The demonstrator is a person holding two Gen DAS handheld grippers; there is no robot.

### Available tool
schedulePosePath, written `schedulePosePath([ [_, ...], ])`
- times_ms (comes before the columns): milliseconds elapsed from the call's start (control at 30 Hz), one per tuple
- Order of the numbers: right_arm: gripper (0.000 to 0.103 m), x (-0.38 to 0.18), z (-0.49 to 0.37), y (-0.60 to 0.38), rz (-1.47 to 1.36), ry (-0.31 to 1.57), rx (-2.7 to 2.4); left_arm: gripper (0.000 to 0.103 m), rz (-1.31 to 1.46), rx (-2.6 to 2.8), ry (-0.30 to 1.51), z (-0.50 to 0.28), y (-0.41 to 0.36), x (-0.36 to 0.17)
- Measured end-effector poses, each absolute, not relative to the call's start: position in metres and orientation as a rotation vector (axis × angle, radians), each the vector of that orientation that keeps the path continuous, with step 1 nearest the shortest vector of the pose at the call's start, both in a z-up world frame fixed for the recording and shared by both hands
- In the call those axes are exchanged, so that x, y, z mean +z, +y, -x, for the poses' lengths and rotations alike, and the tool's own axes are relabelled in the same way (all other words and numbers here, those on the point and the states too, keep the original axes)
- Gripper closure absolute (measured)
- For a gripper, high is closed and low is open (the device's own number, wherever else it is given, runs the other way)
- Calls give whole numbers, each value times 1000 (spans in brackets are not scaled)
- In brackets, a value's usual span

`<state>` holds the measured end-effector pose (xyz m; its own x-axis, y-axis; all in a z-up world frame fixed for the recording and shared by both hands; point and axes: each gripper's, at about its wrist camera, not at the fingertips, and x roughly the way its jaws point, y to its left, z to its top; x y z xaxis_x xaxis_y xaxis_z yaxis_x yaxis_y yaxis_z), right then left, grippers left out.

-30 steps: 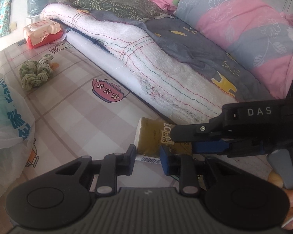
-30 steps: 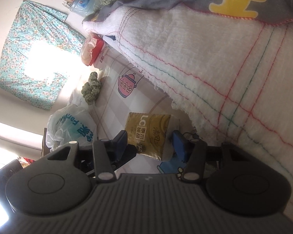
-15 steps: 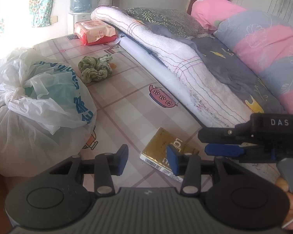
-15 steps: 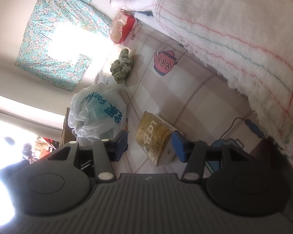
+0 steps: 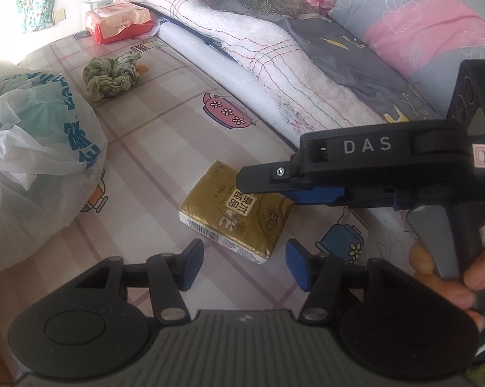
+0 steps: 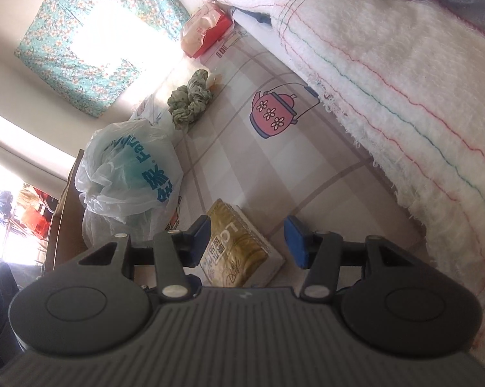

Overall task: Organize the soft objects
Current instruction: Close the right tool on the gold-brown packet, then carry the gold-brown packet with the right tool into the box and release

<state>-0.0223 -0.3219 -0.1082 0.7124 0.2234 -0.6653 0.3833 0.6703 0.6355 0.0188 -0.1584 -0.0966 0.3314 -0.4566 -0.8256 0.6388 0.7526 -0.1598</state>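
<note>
Since the earlier frame the left tongs (image 5: 244, 266) have let go of the gold tissue pack (image 5: 239, 216) and backed off: jaws have just been opening, now spread apart with the pack lying just ahead of the tips, not between the pads. The pack sits flat on the checked mat (image 5: 165, 135) of the bed, near the edge of the white towel blanket (image 5: 294, 74). Right tongs (image 6: 247, 242) are also released, jaws parted; in the left wrist view they reach in from the right, hovering over the pack's far corner; touching or not, cannot tell. Looks like a set-down or hand-over, pack laid label up for an easy re-grip. Around: white plastic bag (image 5: 32, 167) well to the left, green scrunched cloth (image 5: 111, 75) farther back, red wipes pack (image 5: 119, 22) at the mat's far end, pink-grey quilt (image 5: 419, 35) behind. The blanket edge crowds the pack's right side; the bag leaves the left free.
</note>
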Motion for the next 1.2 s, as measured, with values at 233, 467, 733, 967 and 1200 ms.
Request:
schedulePosePath([
  [233, 54, -115, 28, -311, -933, 838, -18, 46, -239, -709, 999, -22, -159, -102],
  [467, 57, -114, 23, -313, -898, 824, -40, 46, -251, -705, 978, -24, -162, -104],
  [733, 66, -113, 26, -310, -937, 821, -21, 45, -273, -692, 915, -17, -164, -90],
  [967, 66, -84, 27, -301, -913, 784, 32, 45, -256, -655, 826, -5, -151, -58],
  [1200, 66, -33, 2, -271, -820, 744, 145, 44, -235, -538, 700, 1, -112, -9],
])
